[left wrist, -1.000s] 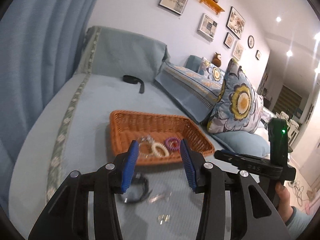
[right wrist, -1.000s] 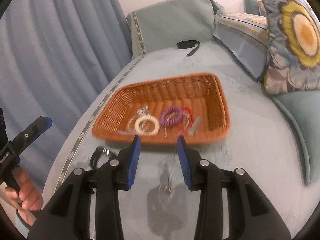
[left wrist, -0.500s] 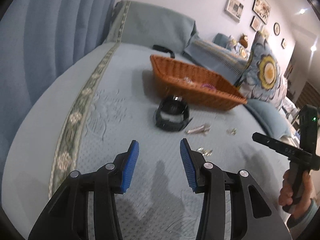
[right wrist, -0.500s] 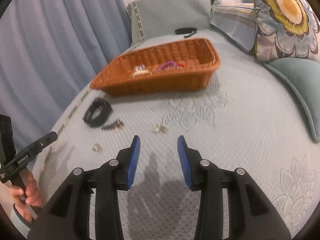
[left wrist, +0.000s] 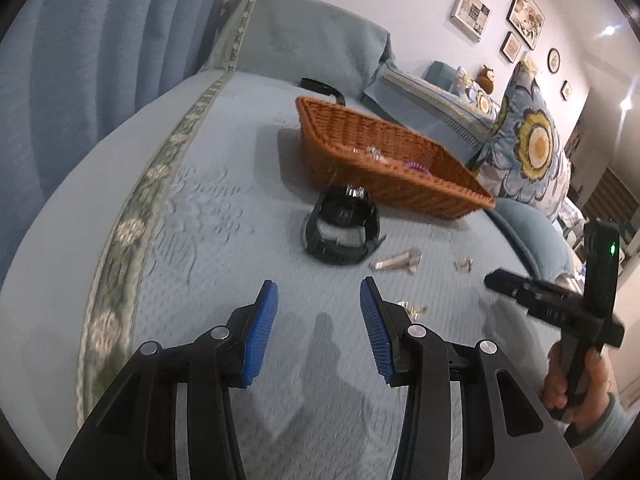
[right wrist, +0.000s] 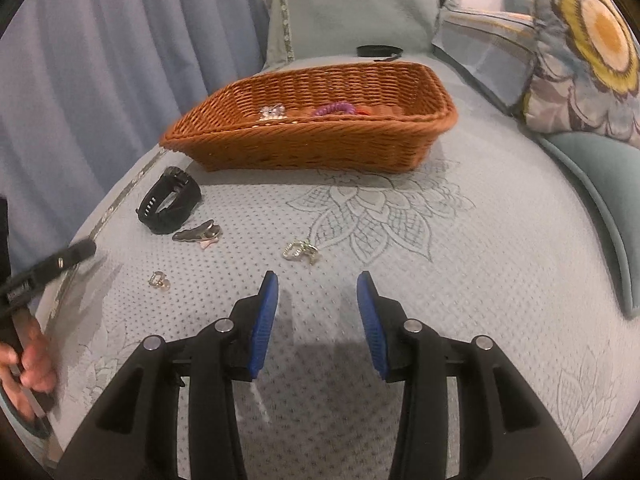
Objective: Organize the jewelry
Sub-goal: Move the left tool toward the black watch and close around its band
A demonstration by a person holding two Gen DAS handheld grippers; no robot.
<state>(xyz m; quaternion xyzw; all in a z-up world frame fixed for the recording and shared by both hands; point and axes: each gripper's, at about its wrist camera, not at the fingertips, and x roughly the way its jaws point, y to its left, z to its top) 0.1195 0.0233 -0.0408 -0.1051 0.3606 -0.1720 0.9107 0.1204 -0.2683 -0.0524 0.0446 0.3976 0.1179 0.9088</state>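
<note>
A brown wicker basket [right wrist: 320, 136] [left wrist: 384, 156] sits on the blue bed cover and holds a purple coil band [right wrist: 334, 109] and a silver piece [right wrist: 272, 112]. In front of it lie a black watch [right wrist: 170, 200] [left wrist: 342, 226], a metal hair clip [right wrist: 198, 234] [left wrist: 396, 261], a small gold cluster [right wrist: 300, 250] [left wrist: 463, 265] and a small earring [right wrist: 158, 279] [left wrist: 412, 308]. My left gripper [left wrist: 319, 320] is open and empty, short of the watch. My right gripper [right wrist: 317, 312] is open and empty, just short of the gold cluster.
A black strap [right wrist: 378, 51] lies behind the basket near the grey headboard cushion [right wrist: 352, 12]. Flowered pillows [right wrist: 588, 44] stand at the right. A blue curtain [right wrist: 100, 60] hangs at the left. The bed cover's patterned border [left wrist: 132, 232] runs along the left edge.
Both grippers pulled back and down from over the basket. The items on the bed cover came into view. In the last half second both moved slightly closer to them.
</note>
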